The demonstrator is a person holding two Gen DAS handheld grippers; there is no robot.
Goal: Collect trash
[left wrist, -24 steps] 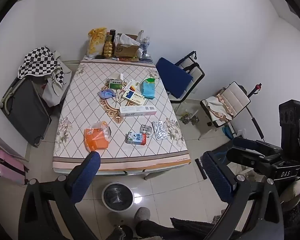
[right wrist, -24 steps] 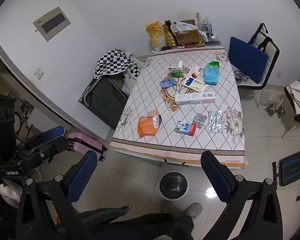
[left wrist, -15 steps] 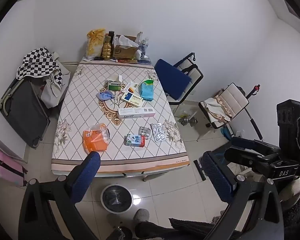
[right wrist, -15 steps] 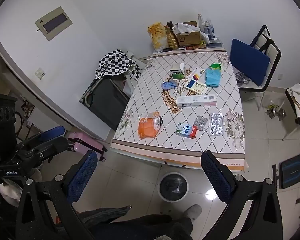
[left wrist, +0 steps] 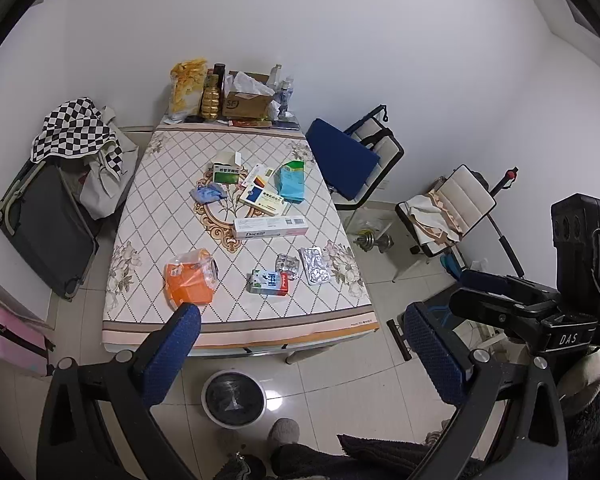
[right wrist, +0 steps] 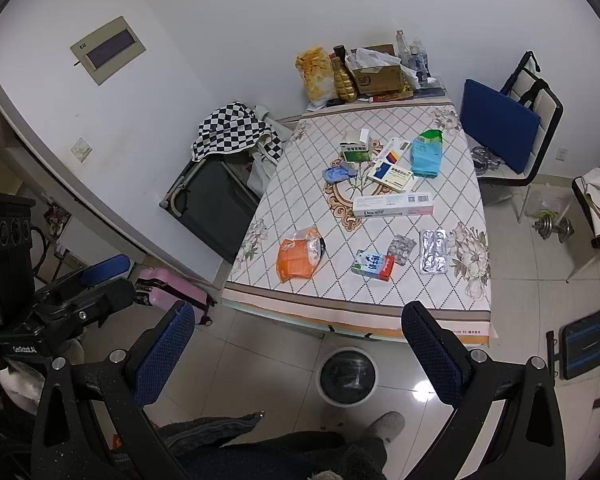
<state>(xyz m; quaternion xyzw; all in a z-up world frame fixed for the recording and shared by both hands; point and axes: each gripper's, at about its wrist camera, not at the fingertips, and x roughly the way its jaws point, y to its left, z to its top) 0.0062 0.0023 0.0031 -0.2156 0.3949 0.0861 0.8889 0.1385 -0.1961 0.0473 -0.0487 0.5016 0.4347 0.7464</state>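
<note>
Both tools hang above the floor short of the table, tilted steeply down toward it: the left gripper and the right gripper each have their jaws spread as wide as they go, with nothing between the blue pads. The trash lies scattered on the tablecloth toward 12 o'clock: a long white box with its long axis running 9 to 3, an orange bag at 11, a small carton and a foil pill sheet pointing roughly 12 to 6. A round bin sits on the floor at 6 o'clock, just below the table's near edge.
</note>
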